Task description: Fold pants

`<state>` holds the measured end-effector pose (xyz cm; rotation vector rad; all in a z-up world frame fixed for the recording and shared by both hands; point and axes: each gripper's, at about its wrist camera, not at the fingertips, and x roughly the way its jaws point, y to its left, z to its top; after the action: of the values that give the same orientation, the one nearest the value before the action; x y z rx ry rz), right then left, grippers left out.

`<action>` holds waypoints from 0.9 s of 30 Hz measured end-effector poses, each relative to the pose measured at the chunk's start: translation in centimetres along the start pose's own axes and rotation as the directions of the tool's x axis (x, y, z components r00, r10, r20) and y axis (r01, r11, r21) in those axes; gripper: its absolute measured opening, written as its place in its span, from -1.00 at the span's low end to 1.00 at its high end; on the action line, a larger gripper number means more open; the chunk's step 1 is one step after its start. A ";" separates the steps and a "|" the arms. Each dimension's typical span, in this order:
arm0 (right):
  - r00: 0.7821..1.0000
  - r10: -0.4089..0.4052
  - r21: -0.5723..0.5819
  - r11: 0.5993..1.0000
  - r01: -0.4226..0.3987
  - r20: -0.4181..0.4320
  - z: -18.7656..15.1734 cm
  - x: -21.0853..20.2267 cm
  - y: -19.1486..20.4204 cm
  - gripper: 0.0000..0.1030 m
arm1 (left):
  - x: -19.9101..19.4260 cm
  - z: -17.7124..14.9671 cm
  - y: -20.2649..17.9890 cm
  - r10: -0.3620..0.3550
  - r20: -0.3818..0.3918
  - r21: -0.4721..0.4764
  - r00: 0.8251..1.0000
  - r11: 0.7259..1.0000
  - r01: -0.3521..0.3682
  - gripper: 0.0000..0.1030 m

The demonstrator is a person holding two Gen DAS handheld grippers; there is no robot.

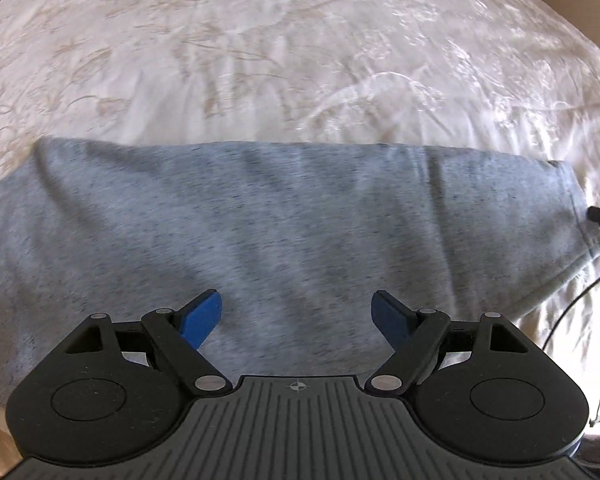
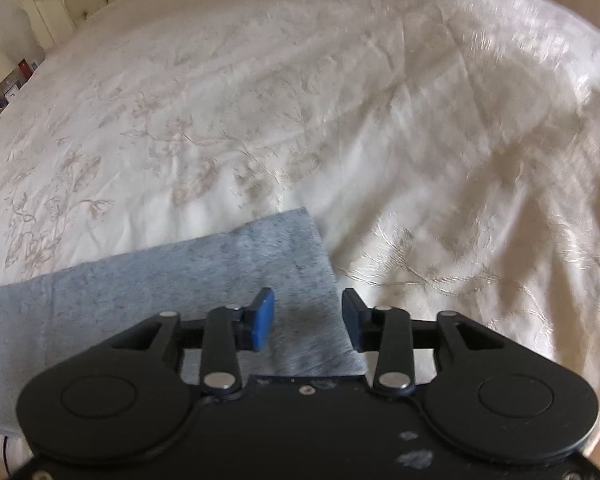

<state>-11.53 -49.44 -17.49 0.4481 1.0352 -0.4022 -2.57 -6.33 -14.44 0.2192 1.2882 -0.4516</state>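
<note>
Hovering over a bed (image 2: 260,120) covered in a cream embroidered spread, I hold both tongs released, gripping nothing. The grey pants (image 1: 260,216) lie flat along the bed's near edge as a long band, seemingly already folded lengthwise. My left tongs (image 1: 296,312) hang spread wide above the middle of the cloth. My right tongs (image 2: 308,320) sit over one short end of the pants (image 2: 204,276), straddling its side edge, jaws part open. To fold well, I judge each pair should pinch all layers at an end corner, lift together, carry that end across to the other, and lay the edges square, avoiding dragged wrinkles.
</note>
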 end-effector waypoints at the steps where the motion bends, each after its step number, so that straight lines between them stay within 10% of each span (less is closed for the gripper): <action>1: 1.000 0.010 0.003 1.000 -0.010 -0.030 0.2 0.8 -0.6 -0.13 | 0.1 0.2 -0.2 0.000 -0.002 0.004 1.000 1.000 0.000 0.57; 15: 0.915 0.380 0.193 0.916 -0.352 -0.135 1.5 7.4 -6.5 0.09 | 2.3 3.9 -5.5 -0.032 -0.025 0.081 0.999 0.996 0.034 0.57; 17: 0.891 0.428 0.252 0.888 -0.385 -0.149 1.8 7.8 -7.4 0.00 | 3.0 4.8 -6.4 -0.037 -0.019 0.097 0.999 0.995 0.039 0.57; 19: 0.865 0.477 0.293 0.859 -0.421 -0.157 1.9 7.2 -7.5 -0.75 | 3.8 5.6 -7.2 -0.030 -0.008 0.111 1.000 0.993 0.031 0.57; 27: 0.854 0.519 0.263 0.830 -0.491 -0.042 3.1 2.0 -5.9 -0.78 | 8.6 8.1 -7.3 0.094 -0.009 0.074 0.996 0.993 -0.093 0.59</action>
<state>-11.37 -56.26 -18.88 0.9522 0.9322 -0.0220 3.09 -17.83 -19.83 0.3433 1.2687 -0.4188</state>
